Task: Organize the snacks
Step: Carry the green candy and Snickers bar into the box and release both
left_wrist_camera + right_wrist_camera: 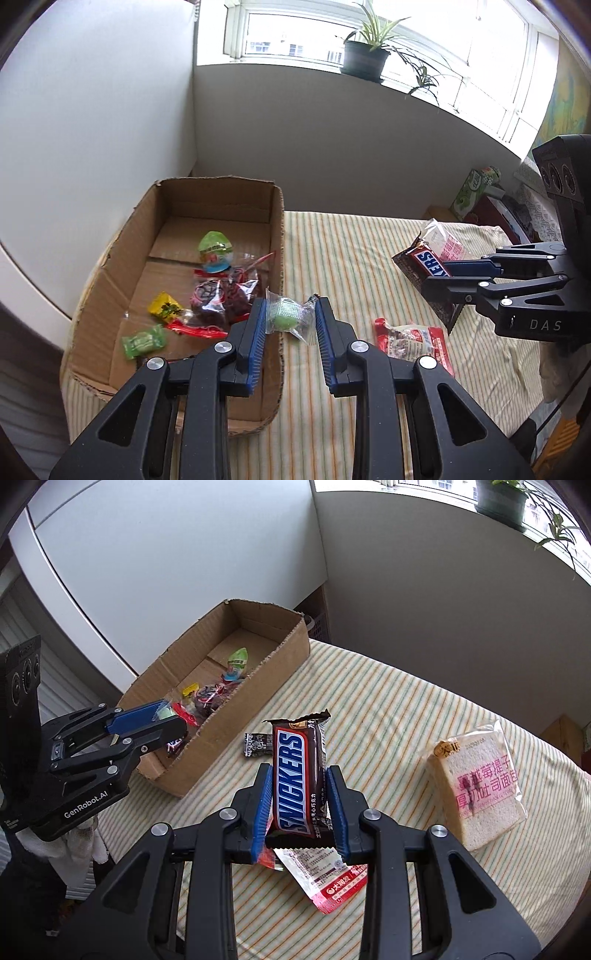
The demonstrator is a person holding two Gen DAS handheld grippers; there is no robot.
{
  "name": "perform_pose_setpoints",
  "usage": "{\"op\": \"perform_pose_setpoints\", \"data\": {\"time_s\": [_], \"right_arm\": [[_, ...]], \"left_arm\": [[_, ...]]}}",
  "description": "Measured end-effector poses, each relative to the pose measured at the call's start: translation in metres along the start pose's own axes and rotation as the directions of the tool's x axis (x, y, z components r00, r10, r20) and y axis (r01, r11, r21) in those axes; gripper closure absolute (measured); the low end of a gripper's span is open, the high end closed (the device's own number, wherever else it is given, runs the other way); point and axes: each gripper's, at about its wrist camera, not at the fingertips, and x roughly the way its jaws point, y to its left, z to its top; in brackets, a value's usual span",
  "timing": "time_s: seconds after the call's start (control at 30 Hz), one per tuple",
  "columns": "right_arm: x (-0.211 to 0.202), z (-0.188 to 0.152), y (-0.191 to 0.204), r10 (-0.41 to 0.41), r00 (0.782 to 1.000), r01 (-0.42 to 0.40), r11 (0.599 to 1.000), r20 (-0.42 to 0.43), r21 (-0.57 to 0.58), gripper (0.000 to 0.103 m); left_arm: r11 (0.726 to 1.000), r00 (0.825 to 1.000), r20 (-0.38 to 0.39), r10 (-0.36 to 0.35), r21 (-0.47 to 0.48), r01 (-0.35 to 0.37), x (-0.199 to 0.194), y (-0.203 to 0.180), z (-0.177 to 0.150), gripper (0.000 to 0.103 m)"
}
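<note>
My left gripper (290, 321) is shut on a small green candy in a clear wrapper (286, 317). It hangs over the near right wall of the open cardboard box (122, 258). From the right wrist view the left gripper (171, 716) and the green candy (165, 712) sit above the box's (236, 720) near end. My right gripper (299, 771) is shut on a brown Snickers bar (293, 771), held upright above the striped tablecloth (369, 709). The left wrist view shows the right gripper (437, 275) and the Snickers bar (428, 263) at right.
Several wrapped snacks lie inside the box, among them a green egg-shaped one (215, 251). On the cloth lie a red and white packet (325, 882), a small dark candy (256, 744) and a bagged bread slice (476, 786). A potted plant (364, 59) stands on the windowsill.
</note>
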Motion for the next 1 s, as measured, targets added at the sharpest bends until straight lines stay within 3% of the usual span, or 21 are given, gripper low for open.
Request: {"op": "perform_pose_setpoints", "data": {"time_s": [0.53, 0.87, 0.9, 1.0], "right_arm": [[0.055, 0.069, 0.061, 0.050, 0.999, -0.051, 0.996, -0.017, -0.070, 0.073], [0.085, 0.081, 0.082, 0.055, 0.997, -0.060, 0.992, -0.049, -0.107, 0.072], [0.087, 0.081, 0.084, 0.051, 0.997, -0.056, 0.992, -0.052, -0.109, 0.072], [0.083, 0.082, 0.085, 0.055, 0.998, -0.057, 0.993, -0.030, -0.108, 0.051]], "left_arm": [[0.988, 0.995, 0.013, 0.096, -0.119, -0.094, -0.012, 0.087, -0.007, 0.078], [0.982, 0.994, -0.004, 0.105, -0.161, -0.104, -0.006, 0.112, -0.011, 0.077], [0.981, 0.994, -0.007, 0.105, -0.165, -0.105, -0.006, 0.113, -0.012, 0.077], [0.977, 0.994, -0.014, 0.108, -0.183, -0.109, -0.005, 0.116, -0.012, 0.070]]}}
